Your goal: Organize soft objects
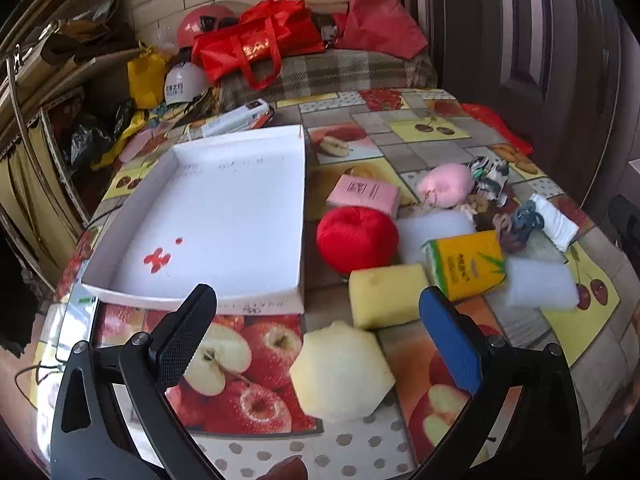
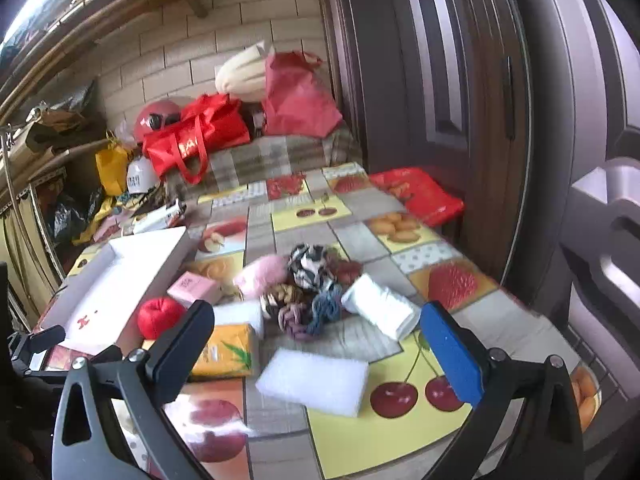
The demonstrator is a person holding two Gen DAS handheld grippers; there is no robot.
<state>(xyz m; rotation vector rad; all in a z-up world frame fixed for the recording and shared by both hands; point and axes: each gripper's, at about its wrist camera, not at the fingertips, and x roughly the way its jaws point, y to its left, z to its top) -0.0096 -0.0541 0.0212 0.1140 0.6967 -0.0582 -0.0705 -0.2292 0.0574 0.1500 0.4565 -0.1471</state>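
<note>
Nearest the left wrist camera, the left gripper (image 1: 316,312) hangs with its jaws spread wide and nothing between them, above a pale hexagonal sponge (image 1: 342,372) that lies on the fruit-print tablecloth (image 1: 248,392). Just past that sits a yellow sponge (image 1: 386,294), touching a yellow tissue pack (image 1: 466,262) on its right. A white foam pad (image 1: 540,284) lies to the right of the tissue pack, and a second white foam block (image 1: 434,234) shows behind it. A red ball of yarn (image 1: 356,238) rests beside the right wall of the white tray (image 1: 248,304), which holds no objects and shows only red marks on its floor. Further back lie a pink box (image 1: 364,194), a pink fluffy pompom (image 1: 446,184), a black-and-white scrunchie (image 1: 490,180), a heap of hair ties (image 1: 516,226) and a white folded cloth (image 1: 554,220). From the right wrist camera, the right gripper (image 2: 318,338) is likewise released, jaws wide apart and gripping nothing, hovering over the near foam pad (image 2: 314,380) with the hair ties (image 2: 308,312) and folded cloth (image 2: 380,306) beyond it. At the far end of the table, a red bag (image 1: 256,46) and a red helmet (image 1: 204,22) rest on a plaid-covered surface against the brick wall.
</note>
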